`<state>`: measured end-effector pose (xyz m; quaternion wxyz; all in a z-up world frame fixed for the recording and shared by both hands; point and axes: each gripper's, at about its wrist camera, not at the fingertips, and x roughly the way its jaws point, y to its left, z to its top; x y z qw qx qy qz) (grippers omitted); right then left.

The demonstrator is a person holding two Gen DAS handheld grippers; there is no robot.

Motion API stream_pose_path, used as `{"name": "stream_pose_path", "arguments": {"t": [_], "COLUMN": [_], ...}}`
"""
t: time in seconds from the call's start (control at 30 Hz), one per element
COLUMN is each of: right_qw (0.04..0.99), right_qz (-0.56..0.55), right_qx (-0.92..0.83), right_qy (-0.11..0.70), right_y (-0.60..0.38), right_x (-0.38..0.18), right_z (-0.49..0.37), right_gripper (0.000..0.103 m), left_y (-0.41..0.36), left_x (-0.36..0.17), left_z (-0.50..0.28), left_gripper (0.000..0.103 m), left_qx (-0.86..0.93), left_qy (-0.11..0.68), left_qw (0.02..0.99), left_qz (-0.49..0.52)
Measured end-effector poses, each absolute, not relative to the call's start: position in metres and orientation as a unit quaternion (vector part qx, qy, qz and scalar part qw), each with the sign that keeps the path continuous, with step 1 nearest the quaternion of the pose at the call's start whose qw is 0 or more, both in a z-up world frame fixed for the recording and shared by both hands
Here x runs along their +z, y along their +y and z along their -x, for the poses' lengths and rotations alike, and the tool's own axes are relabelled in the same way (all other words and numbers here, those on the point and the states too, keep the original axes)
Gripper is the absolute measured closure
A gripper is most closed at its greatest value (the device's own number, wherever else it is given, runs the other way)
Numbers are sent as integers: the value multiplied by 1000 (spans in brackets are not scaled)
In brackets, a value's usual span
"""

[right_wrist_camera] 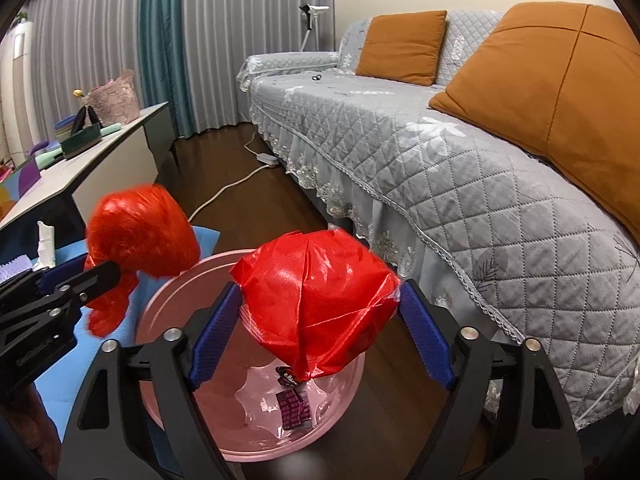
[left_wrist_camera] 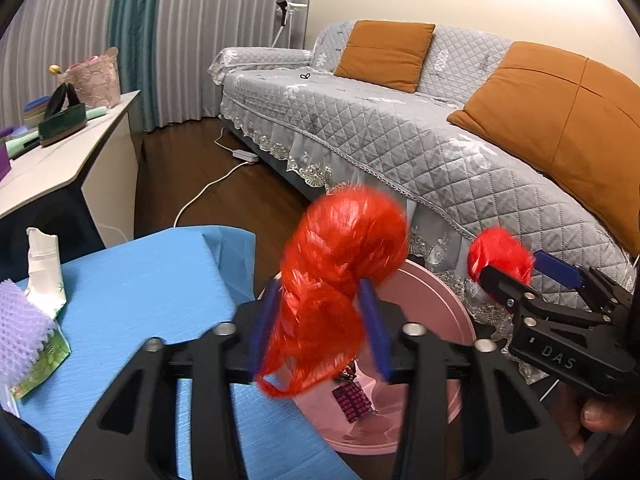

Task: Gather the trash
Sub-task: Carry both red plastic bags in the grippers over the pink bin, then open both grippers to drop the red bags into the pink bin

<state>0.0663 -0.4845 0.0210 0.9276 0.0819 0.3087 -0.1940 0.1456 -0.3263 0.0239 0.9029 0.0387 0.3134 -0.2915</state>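
Note:
My left gripper (left_wrist_camera: pixel 320 320) is shut on a crumpled red mesh bag (left_wrist_camera: pixel 340 264), held above the near rim of a pink bin (left_wrist_camera: pixel 440 320); it also shows in the right wrist view (right_wrist_camera: pixel 140 232). My right gripper (right_wrist_camera: pixel 320 328) has its jaws wide around a red plastic wrapper (right_wrist_camera: pixel 316 300), right over the pink bin (right_wrist_camera: pixel 180 292); whether the pads still grip it I cannot tell. That wrapper shows in the left wrist view (left_wrist_camera: pixel 500 256) at the right gripper (left_wrist_camera: pixel 520 276). A purple patterned wrapper (right_wrist_camera: pixel 294 408) lies in the bin's bottom.
A blue-covered table (left_wrist_camera: pixel 140 292) at the left holds a purple foam net (left_wrist_camera: pixel 20 328) and a green-white packet (left_wrist_camera: pixel 42 264). A grey quilted sofa (right_wrist_camera: pixel 460 168) with orange cushions stands right. A white side table (left_wrist_camera: pixel 60 160) with clutter, and a power strip (left_wrist_camera: pixel 246 155) on the dark floor.

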Motion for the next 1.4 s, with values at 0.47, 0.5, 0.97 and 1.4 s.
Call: {"name": "stream_pose_path", "arguments": {"t": [0.47,0.5,0.97,1.4], "right_qw": [940,942,961,966], "right_qz": [-87,-89,-90,-86], "right_qx": [-181,-177,-114,-72], "right_qy": [276,272,235,233], "right_y": [-466,-463,-412,-372], "right_x": [51,55,96,111], "right_z": [-62,-61,-48,-40], "right_gripper": [20,21,52,58], "left_y": [-276,-270,-170,-93], "left_x": [59,62,82,72], "left_z": [-126,-123,-90,-66], "left_gripper": [58,60,66,71], "left_qx": [-257,-253,-190,-135], "left_qy": [288,285,275,283], "left_qw": [922,924,942,949], "left_qz": [-37,-37,-24,2]}}
